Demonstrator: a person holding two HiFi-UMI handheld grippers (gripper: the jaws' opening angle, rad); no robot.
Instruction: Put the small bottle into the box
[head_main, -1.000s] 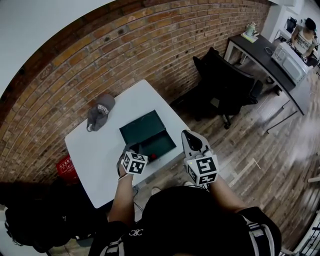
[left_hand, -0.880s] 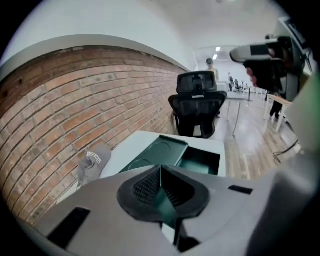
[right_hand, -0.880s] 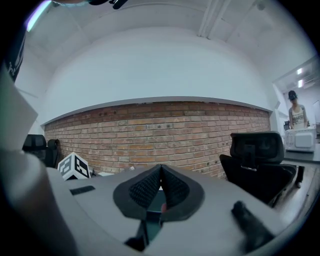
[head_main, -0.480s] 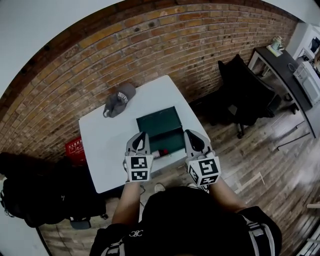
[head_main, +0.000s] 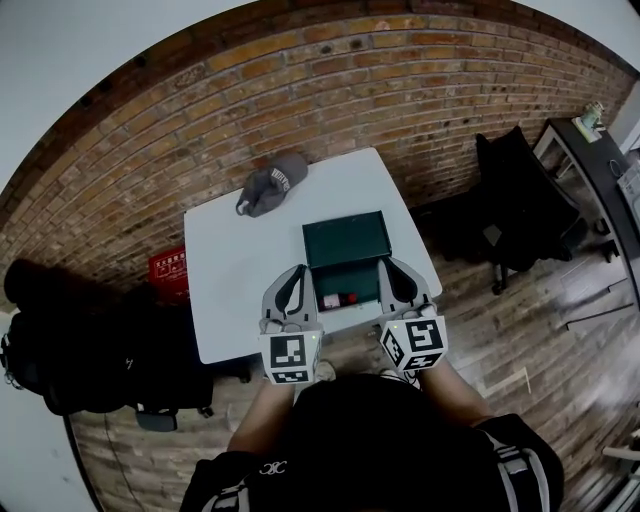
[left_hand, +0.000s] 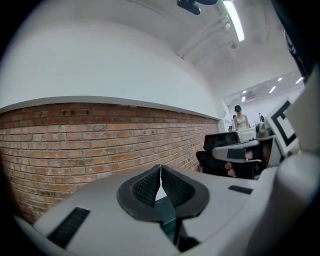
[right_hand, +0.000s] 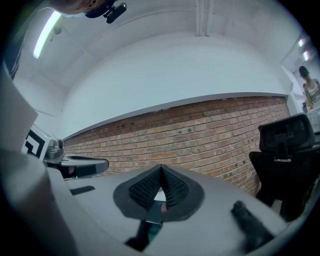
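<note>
- Though seemingly finished, placing step judged so from small bottle (head_main: 340, 298) lying inside open green box (head_main: 345, 240), just ahead of and between both sets of fingertips.
- Next move probably only backing away; calls for keeping clear of the box.
- Left gripper (head_main: 296, 273) (left_hand: 160, 175) clenched on nothing, held roughly level, fingertips just left of the box.
- Right gripper (head_main: 393, 268) (right_hand: 161, 176) likewise pinched closed and empty, level, just right of it.
- Grey cap (head_main: 270, 185) on white table (head_main: 240, 280), well beyond the fingertips.

A brick wall (head_main: 330, 60) backs the white table (head_main: 240, 280); a black office chair (head_main: 520, 205) stands on wooden floor (head_main: 545, 345).
</note>
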